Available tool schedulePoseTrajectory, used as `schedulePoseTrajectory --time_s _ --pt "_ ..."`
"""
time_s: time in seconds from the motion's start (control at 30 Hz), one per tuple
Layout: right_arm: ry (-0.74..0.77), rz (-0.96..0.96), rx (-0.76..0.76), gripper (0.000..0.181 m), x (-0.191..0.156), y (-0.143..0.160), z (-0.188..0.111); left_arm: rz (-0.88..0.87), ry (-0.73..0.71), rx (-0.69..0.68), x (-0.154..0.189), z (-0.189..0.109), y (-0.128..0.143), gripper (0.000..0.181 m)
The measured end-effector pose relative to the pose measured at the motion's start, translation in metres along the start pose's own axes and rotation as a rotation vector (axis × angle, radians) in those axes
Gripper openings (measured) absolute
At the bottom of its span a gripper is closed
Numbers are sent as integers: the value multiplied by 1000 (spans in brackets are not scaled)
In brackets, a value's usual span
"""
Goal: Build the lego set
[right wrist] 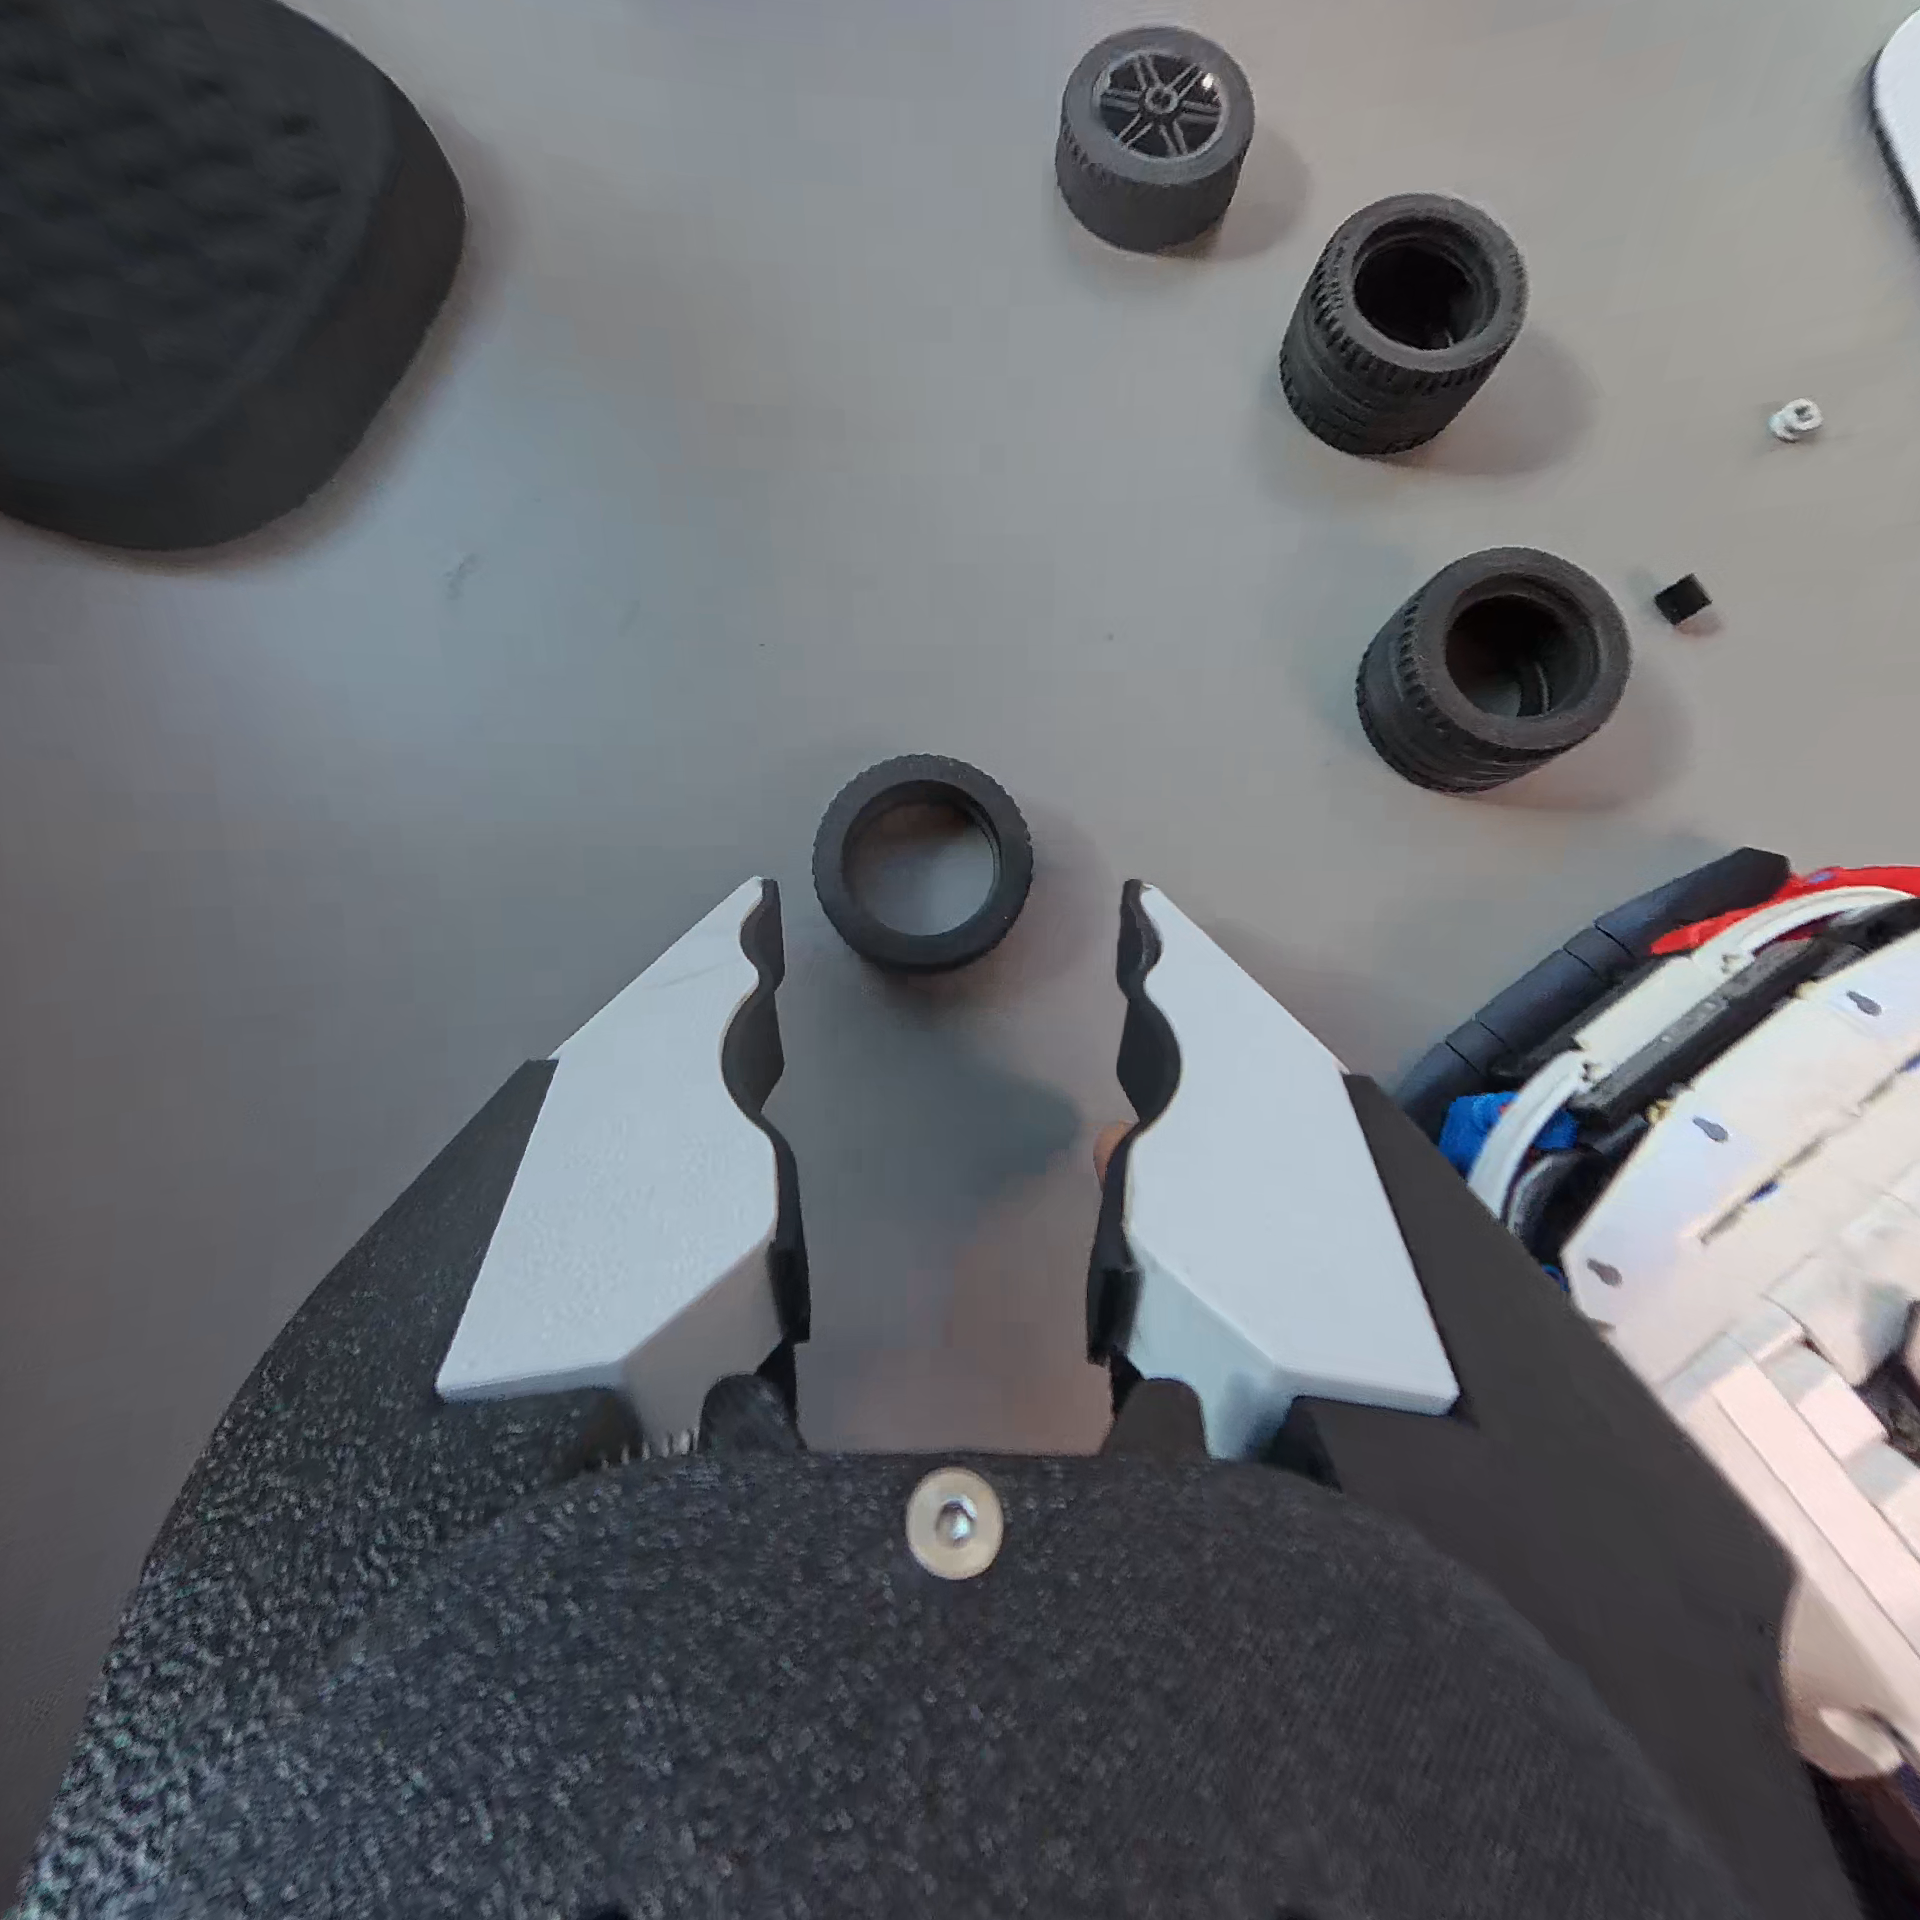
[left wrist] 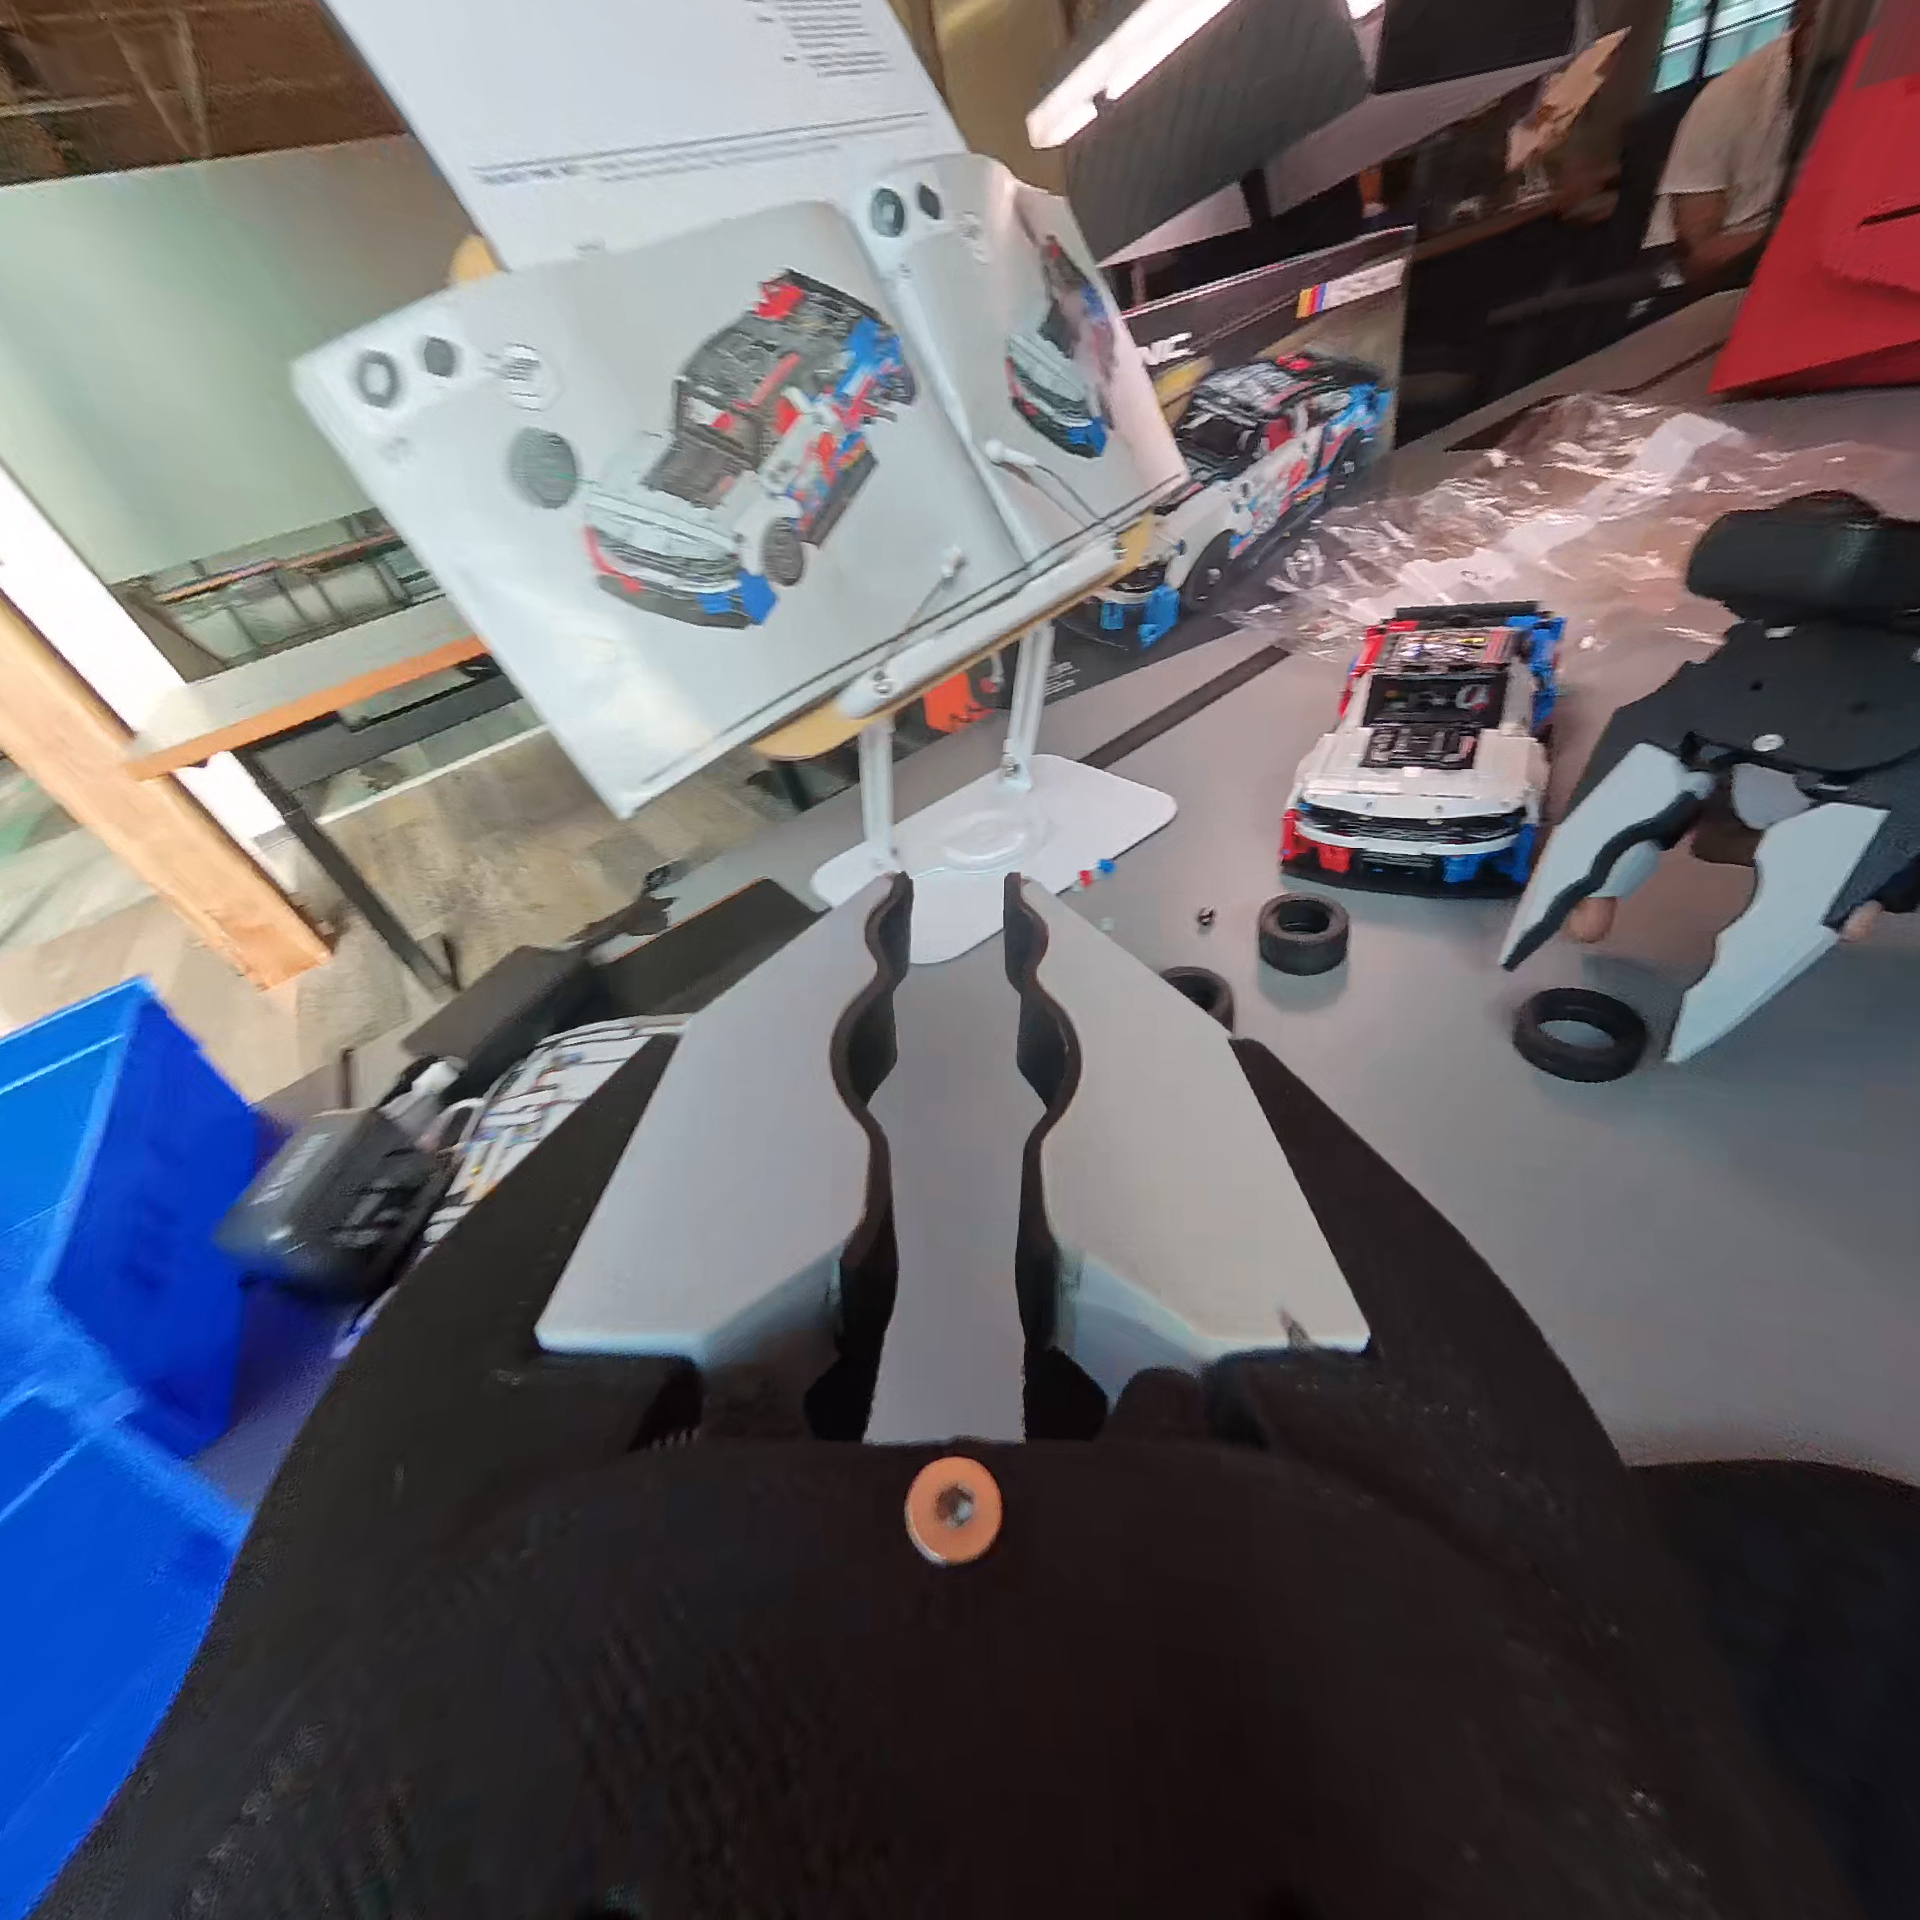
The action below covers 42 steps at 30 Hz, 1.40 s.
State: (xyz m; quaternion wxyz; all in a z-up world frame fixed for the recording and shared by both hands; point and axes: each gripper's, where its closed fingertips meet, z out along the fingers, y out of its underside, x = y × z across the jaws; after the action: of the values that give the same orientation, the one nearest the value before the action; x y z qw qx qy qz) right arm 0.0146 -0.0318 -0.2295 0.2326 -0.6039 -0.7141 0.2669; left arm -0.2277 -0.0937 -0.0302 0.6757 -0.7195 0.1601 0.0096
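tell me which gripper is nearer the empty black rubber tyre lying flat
Right. The right gripper hangs open just before the empty black rubber tyre; the left gripper hovers farther off, near the white stand base.

A grey table (left wrist: 1455, 1195) is seen under bright overhead light (left wrist: 1174, 62). Beyond its edge, a concrete floor (left wrist: 540, 831) and a slanted wooden beam (left wrist: 135, 790) are visible. Blue bins (left wrist: 104, 1299) are stacked at the left.

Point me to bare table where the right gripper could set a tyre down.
Free: the wide grey stretch between the black pad and the lone tyre ahead of the right gripper. Crowded: the right side, where the wheel, two more tyres, small loose parts and the car sit.
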Motion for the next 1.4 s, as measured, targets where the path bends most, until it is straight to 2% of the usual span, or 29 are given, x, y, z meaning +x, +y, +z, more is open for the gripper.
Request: schedulePoseTrajectory --time_s 0.1,0.17,0.23,0.37,0.43,0.57,0.73,0.83,0.97,1.03,1.17,1.4 --pt "7 17 126 63 4 -8 -19 0 -181 -90 -75 -51 -5 16" --pt "13 30 202 62 7 -12 -31 -70 -246 -210 -123 -83 10 20" --pt "26 31 265 59 11 -16 -39 -138 -278 -383 -162 -111 43 25" --pt "38 29 319 55 13 -22 -46 -239 -250 -740 -194 -149 128 35" --pt "47 17 325 55 14 -24 -46 -247 -221 -841 -195 -154 156 35" --pt "47 19 345 54 14 -27 -45 -242 -139 -982 -187 -148 191 36" --pt "61 41 351 51 20 -22 -44 -200 110 -1146 -148 -138 220 38" --pt "73 49 341 50 23 -17 -43 -130 127 -1254 -145 -141 234 44" --pt "73 57 351 49 25 -18 -44 -111 124 -1286 -149 -139 240 48" --pt "85 54 349 48 27 -18 -44 -40 145 -1300 -145 -138 239 47" --pt "86 60 359 48 29 -17 -46 23 294 -1312 -107 -143 228 43" --pt "66 70 366 47 29 -18 -45 -11 322 -1287 -87 -130 240 46"
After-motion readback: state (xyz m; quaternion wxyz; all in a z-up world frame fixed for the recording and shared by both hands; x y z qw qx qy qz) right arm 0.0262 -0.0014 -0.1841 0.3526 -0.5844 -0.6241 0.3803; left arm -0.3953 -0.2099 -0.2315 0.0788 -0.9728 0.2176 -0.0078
